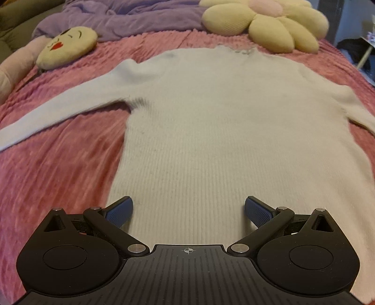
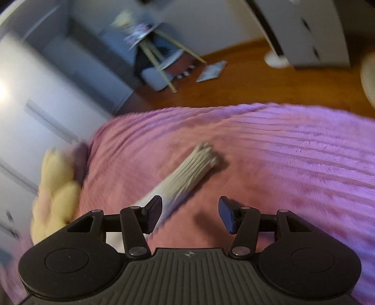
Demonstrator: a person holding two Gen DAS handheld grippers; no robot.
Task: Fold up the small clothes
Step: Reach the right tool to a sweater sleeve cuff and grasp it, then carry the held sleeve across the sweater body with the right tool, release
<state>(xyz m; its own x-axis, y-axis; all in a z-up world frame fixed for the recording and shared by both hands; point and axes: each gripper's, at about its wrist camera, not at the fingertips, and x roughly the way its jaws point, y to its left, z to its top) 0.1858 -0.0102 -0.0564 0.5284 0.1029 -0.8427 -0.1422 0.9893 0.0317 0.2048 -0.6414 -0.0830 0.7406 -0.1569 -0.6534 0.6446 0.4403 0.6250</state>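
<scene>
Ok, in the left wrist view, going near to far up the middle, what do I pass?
Left tool, open and empty → white sweater's ribbed body → its collar → flower-shaped cushion on the pink bedspread.

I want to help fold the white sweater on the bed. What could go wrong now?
1. The right gripper is open beside the sleeve cuff, not around it, so closing now may pinch only the pink blanket.
2. The left gripper hangs open over the sweater hem; a shallow bite could let the fuzzy knit slip.
3. The flower pillow sits by the collar and might get in the way of a fold.
</scene>
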